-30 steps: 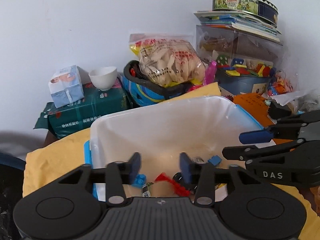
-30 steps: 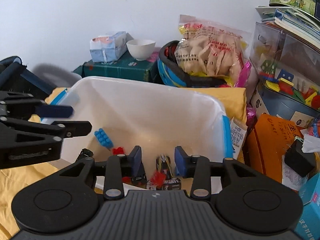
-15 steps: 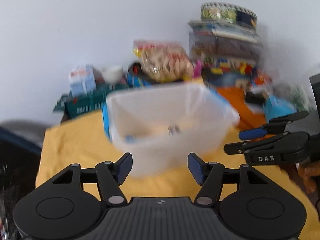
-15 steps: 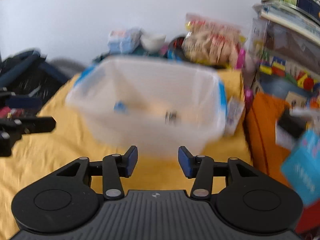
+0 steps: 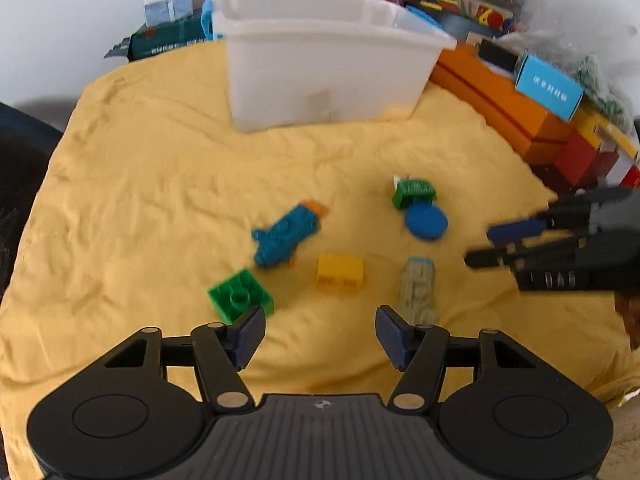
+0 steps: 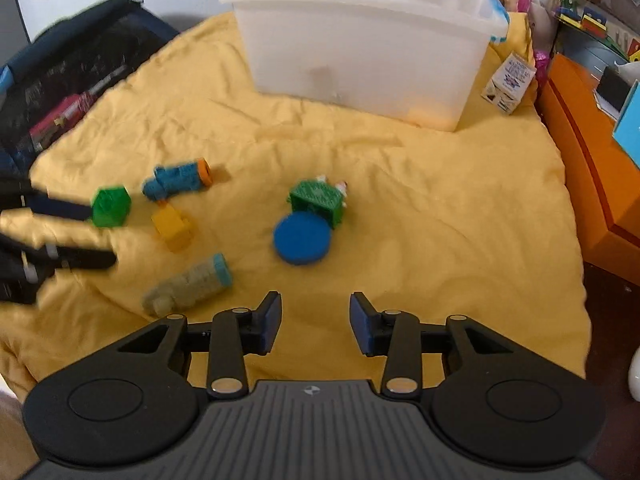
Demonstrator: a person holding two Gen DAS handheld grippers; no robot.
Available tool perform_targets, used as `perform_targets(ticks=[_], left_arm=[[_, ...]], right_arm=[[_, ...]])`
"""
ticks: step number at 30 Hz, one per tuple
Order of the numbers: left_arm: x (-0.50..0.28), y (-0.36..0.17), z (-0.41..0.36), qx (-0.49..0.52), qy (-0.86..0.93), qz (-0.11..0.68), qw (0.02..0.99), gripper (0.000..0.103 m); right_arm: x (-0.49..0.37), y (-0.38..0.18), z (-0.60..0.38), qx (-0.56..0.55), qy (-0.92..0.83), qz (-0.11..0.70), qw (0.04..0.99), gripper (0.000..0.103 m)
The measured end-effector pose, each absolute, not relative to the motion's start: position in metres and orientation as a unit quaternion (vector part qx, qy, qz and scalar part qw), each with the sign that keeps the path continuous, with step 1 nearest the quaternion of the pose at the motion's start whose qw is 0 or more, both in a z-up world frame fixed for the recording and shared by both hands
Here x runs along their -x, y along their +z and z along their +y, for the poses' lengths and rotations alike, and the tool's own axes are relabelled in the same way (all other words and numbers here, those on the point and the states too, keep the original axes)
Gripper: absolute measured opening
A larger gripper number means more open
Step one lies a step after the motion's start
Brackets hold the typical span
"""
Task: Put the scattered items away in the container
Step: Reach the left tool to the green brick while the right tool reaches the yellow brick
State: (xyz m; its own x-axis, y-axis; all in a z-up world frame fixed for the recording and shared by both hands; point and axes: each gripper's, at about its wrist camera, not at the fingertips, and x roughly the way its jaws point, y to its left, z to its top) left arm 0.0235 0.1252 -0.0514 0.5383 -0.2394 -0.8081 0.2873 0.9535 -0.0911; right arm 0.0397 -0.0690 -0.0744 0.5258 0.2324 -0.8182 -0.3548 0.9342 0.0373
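Note:
A translucent white bin (image 5: 324,64) (image 6: 368,48) stands at the far side of a yellow cloth (image 5: 160,184). Scattered toys lie in front of it: a blue toy with an orange tip (image 5: 286,234) (image 6: 176,179), a green brick (image 5: 240,296) (image 6: 111,206), a yellow brick (image 5: 340,273) (image 6: 173,226), a blue disc (image 5: 426,222) (image 6: 302,239), a green toy (image 5: 414,192) (image 6: 318,200) and a pale tube with a blue cap (image 5: 418,292) (image 6: 190,284). My left gripper (image 5: 320,338) is open and empty above the bricks. My right gripper (image 6: 315,322) is open and empty near the disc.
Orange and red boxes (image 5: 504,108) and a blue box (image 5: 548,88) line the right side. A dark bag (image 6: 68,76) lies on the left. A small carton (image 6: 508,84) stands beside the bin. Snack bags and boxes crowd the back wall.
Both grippers have pulled back from over the bin and tilted down toward the cloth. The scattered toys have come into view. Both jaws have opened wider.

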Motion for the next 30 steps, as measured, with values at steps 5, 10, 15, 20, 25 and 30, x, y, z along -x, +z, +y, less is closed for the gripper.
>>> perform_targets(ticks=[5, 10, 15, 20, 25, 30], left_arm=[[-0.015, -0.051, 0.131, -0.028, -0.134, 0.448, 0.884, 0.063], [-0.013, -0.047, 0.140, -0.008, -0.122, 0.447, 0.886, 0.063], [-0.022, -0.047, 0.149, -0.011, -0.111, 0.441, 0.891, 0.063], [-0.040, -0.050, 0.158, -0.029, -0.105, 0.447, 0.888, 0.062], [-0.056, -0.059, 0.156, -0.053, -0.134, 0.460, 0.876, 0.055], [-0.057, -0.060, 0.145, -0.024, -0.179, 0.459, 0.870, 0.045]], right_arm=[[-0.060, -0.079, -0.065, 0.011, 0.158, 0.449, 0.879, 0.042], [-0.086, -0.095, -0.061, -0.023, 0.153, 0.469, 0.869, 0.042], [-0.067, -0.085, -0.047, 0.044, 0.172, 0.460, 0.870, 0.022], [-0.034, -0.080, -0.057, 0.071, 0.178, 0.468, 0.863, 0.017], [-0.011, -0.079, -0.077, 0.049, 0.155, 0.472, 0.867, 0.018], [-0.017, -0.080, -0.088, 0.010, 0.137, 0.479, 0.867, 0.019]])
